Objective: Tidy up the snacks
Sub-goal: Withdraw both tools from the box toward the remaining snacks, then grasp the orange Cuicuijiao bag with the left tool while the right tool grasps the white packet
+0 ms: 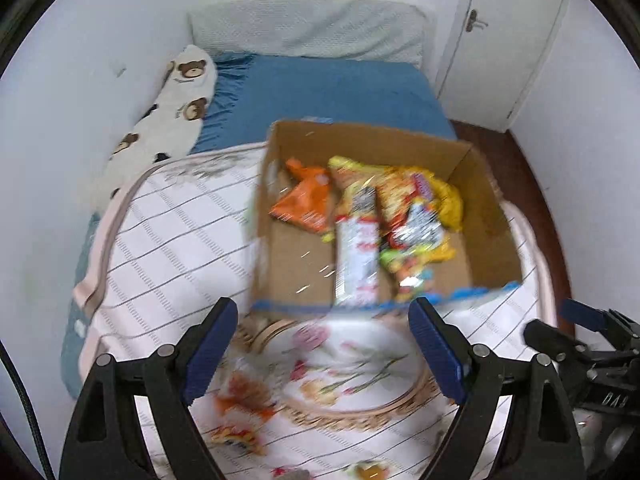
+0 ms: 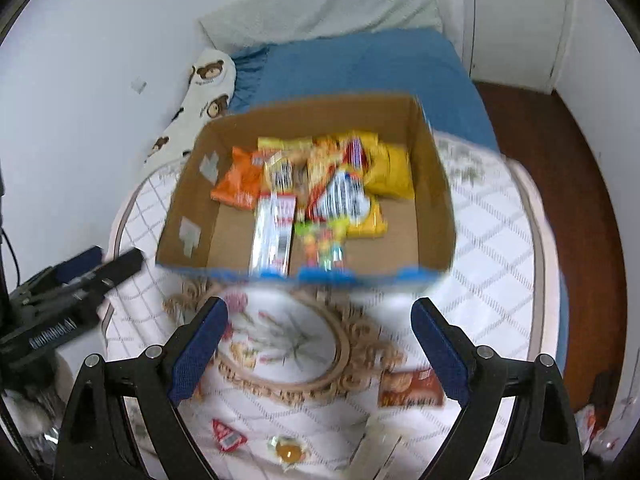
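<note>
On the bed: a cardboard box (image 2: 434, 184) sits on a white quilt (image 2: 488, 248) with a grid pattern, a blue sheet (image 1: 340, 96) and a pale pillow (image 1: 308, 28) beyond it.
Box contents: an orange packet (image 2: 238, 182), a long silver-and-red pack (image 2: 274, 232), yellow bags (image 2: 394, 170) and a bright multicoloured pouch (image 2: 322, 246) lie piled toward the far side; both views are motion-blurred.
Loose snacks: a brown biscuit packet (image 2: 410, 390), a small red triangular wrapper (image 2: 228, 438) and a clear-wrapped amber sweet (image 2: 288, 450) lie on the quilt near a floral medallion print (image 2: 288, 344).
Left gripper (image 1: 322, 352): jaws spread wide, nothing between them, poised above the quilt just short of the box.
Right gripper (image 2: 320, 348): jaws likewise wide apart and empty, over the medallion, facing the box.
Surroundings: a bear-print cushion (image 1: 176, 112) against the wall; a white door (image 1: 508, 40) at right.
</note>
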`<action>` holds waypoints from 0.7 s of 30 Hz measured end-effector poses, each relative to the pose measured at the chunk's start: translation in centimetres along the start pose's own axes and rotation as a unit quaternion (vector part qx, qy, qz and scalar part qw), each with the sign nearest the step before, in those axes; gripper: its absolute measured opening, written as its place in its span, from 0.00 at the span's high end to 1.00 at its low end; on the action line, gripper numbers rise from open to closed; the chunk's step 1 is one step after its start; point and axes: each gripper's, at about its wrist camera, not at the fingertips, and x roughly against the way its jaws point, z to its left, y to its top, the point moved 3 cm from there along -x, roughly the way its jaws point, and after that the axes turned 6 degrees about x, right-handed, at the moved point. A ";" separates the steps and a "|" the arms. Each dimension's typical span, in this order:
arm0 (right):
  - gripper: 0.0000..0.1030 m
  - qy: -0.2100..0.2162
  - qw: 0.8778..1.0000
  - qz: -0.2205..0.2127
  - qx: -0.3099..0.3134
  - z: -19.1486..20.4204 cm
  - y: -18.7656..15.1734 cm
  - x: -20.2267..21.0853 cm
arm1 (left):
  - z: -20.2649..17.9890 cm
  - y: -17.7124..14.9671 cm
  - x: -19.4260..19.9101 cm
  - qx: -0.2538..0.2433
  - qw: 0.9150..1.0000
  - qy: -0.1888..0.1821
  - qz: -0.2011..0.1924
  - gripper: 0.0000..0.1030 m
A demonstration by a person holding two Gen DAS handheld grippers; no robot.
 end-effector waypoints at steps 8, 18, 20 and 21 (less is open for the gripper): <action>0.08 0.017 0.991 0.109 -0.074 -2.7 -10.1 -6.8 | 6.8 -9.8 -5.3 0.017 0.990 0.073 0.117 0.15; 0.08 -0.031 0.971 0.214 -0.099 -5.5 -18.5 -14.2 | 9.5 -16.3 -15.1 -0.008 0.969 0.126 0.213 0.15; 0.08 -0.037 0.968 0.228 -0.096 -5.6 -19.6 -15.0 | 9.3 -16.7 -16.2 -0.015 0.968 0.121 0.221 0.15; 0.08 -0.041 0.966 0.236 -0.092 -5.6 -20.2 -15.4 | 9.1 -17.0 -16.6 -0.018 0.968 0.117 0.220 0.18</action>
